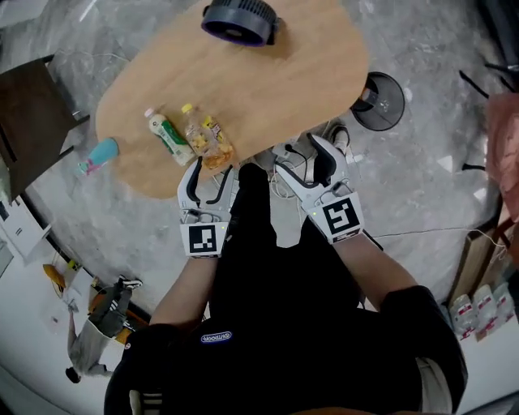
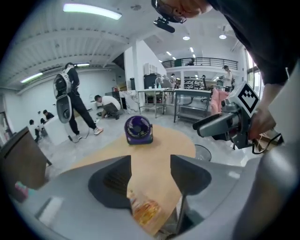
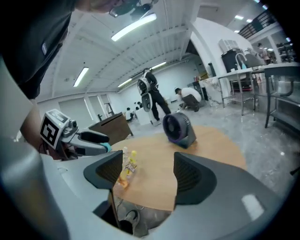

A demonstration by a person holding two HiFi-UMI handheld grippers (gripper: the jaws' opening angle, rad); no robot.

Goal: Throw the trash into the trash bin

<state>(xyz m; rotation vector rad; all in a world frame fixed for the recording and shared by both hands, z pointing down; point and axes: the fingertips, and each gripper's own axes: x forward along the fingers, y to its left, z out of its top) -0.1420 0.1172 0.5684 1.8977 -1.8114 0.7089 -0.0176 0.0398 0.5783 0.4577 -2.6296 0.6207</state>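
In the head view, three pieces of trash are seen lying on the table [image 1: 284,77] near its front edge: a green bottle [image 1: 168,135], a clear bottle [image 1: 197,132] and an orange bottle [image 1: 217,148]. A fan [image 1: 239,18] is set at the far end. The left gripper [image 1: 212,172] is held just beside the orange bottle with its jaws spread. The right gripper [image 1: 308,162] is held apart from the trash, likewise spread. A black round thing on the floor past the table is judged to be the bin [image 1: 379,101]. In the left gripper view, the left gripper [image 2: 151,164] is shown released; the orange bottle [image 2: 147,213] lies low between the jaws, pressed by neither pad. In the right gripper view, the right gripper [image 3: 147,166] is shown released and empty, with the bottles off by its left jaw. The step in hand is judged to be the reach for the first bottle, and nothing appears binned yet. Next, the left jaws would need to be lowered around the orange bottle and clenched before it is carried to the bin.
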